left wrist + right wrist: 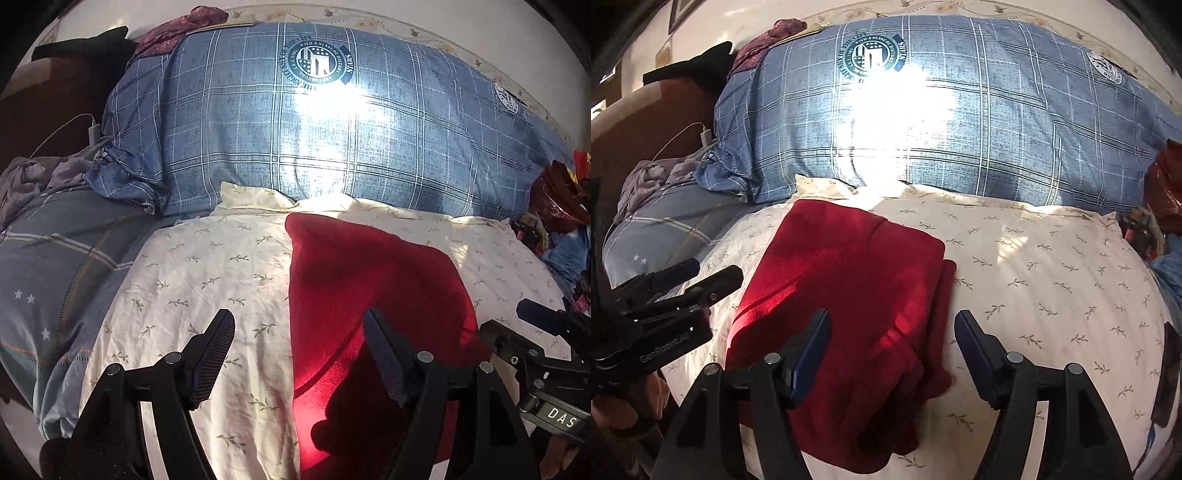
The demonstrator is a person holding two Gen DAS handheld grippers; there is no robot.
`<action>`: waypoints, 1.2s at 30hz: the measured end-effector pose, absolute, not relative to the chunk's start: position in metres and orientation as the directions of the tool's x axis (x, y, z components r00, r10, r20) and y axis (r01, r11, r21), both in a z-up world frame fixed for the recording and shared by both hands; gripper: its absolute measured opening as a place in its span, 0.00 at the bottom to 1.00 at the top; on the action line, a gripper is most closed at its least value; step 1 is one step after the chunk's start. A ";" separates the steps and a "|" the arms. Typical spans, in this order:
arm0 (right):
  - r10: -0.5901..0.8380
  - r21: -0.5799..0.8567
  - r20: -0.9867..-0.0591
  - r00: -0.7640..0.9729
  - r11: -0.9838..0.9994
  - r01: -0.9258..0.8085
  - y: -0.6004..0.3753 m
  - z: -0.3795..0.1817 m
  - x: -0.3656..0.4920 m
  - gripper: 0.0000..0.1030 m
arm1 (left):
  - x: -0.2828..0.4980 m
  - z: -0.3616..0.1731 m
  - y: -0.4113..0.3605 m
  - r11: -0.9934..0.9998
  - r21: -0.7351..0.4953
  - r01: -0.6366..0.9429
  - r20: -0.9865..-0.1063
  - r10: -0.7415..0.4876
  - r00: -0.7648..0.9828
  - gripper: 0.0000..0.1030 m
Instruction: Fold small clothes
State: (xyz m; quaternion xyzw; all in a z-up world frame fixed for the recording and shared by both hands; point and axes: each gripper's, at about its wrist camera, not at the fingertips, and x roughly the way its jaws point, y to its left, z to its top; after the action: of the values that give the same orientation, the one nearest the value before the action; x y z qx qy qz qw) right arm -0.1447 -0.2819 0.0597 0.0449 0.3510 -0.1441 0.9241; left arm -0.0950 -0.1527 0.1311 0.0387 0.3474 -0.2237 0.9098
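A red garment (pixel 373 295) (pixel 849 295) lies folded into a rough rectangle on a cream sheet with a leaf print (pixel 207 295) (pixel 1034 277). My left gripper (pixel 299 354) hovers above the garment's left edge, jaws wide apart and nothing between them. My right gripper (pixel 892 354) hangs over the garment's near right corner, also open and holding nothing. Each gripper shows in the other's view: the right gripper (pixel 535 332) at the right edge, the left gripper (pixel 701 277) at the left edge. Sunlight and the grippers' shadows fall across the cloth.
A big blue plaid pillow (pixel 314 129) (pixel 942 122) lies behind the cream sheet. A blue quilt (pixel 55 277) and a crumpled grey garment (pixel 33 177) lie to the left, with a white charger cable (pixel 92 129). Red bags and clutter (pixel 561 199) crowd the right side.
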 end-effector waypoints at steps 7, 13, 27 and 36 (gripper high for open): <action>-0.264 -0.014 -0.647 0.715 0.942 0.335 -0.280 0.062 -0.150 0.76 | -0.109 0.141 -0.140 0.904 -0.090 0.418 -0.621 -0.379 0.686 0.70; -0.282 -0.029 -0.641 0.714 0.938 0.344 -0.274 0.065 -0.151 0.79 | -0.114 0.145 -0.136 0.905 -0.078 0.419 -0.608 -0.376 0.699 0.70; -0.297 -0.041 -0.632 0.716 0.935 0.352 -0.268 0.066 -0.153 0.84 | -0.119 0.147 -0.133 0.900 -0.063 0.430 -0.601 -0.378 0.704 0.70; -0.302 -0.040 -0.644 0.703 0.931 0.363 -0.272 0.060 -0.150 0.84 | -0.115 0.143 -0.133 0.899 -0.056 0.433 -0.610 -0.374 0.698 0.69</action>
State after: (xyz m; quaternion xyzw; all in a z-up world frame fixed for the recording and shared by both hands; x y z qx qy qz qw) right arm -0.1504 -0.2719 0.0602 0.0447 0.3404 -0.1802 0.9218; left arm -0.1147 -0.1330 0.1431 0.0462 0.3205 -0.2194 0.9203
